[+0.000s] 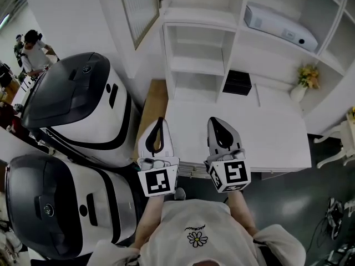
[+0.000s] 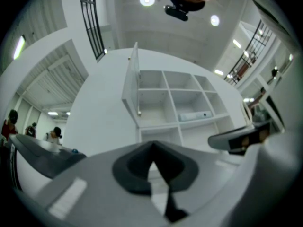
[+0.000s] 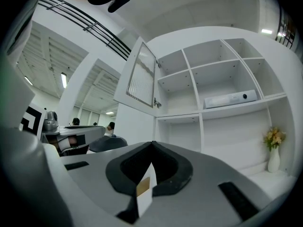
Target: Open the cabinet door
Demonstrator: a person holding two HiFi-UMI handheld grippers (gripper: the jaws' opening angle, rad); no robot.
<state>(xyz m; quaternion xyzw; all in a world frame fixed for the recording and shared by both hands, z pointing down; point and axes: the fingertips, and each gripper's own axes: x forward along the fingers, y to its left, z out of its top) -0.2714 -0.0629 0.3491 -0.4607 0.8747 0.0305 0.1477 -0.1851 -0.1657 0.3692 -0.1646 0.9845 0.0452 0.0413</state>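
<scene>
I am holding both grippers back near my chest, over the flat white desk top [image 1: 277, 137] and well apart from the cabinet, so I am judging that neither is working the door right now. The left gripper [image 1: 159, 127] is sitting with its jaws clenched on nothing. The right gripper [image 1: 220, 131] is likewise pressed together and empty.

The white-framed cabinet door with the ribbed glass panel [image 1: 138, 7] is hanging swung out at the upper left of the white open shelving unit [image 1: 202, 49]. From that I am reading the opening as already done, with the hands simply resting.

The head view's top edge is cutting off the door's upper part. The small knob on the door's edge [image 3: 155, 103] is looking too tiny to make out well. In both gripper views the grey gripper bodies are covering the lowest shelves.
</scene>
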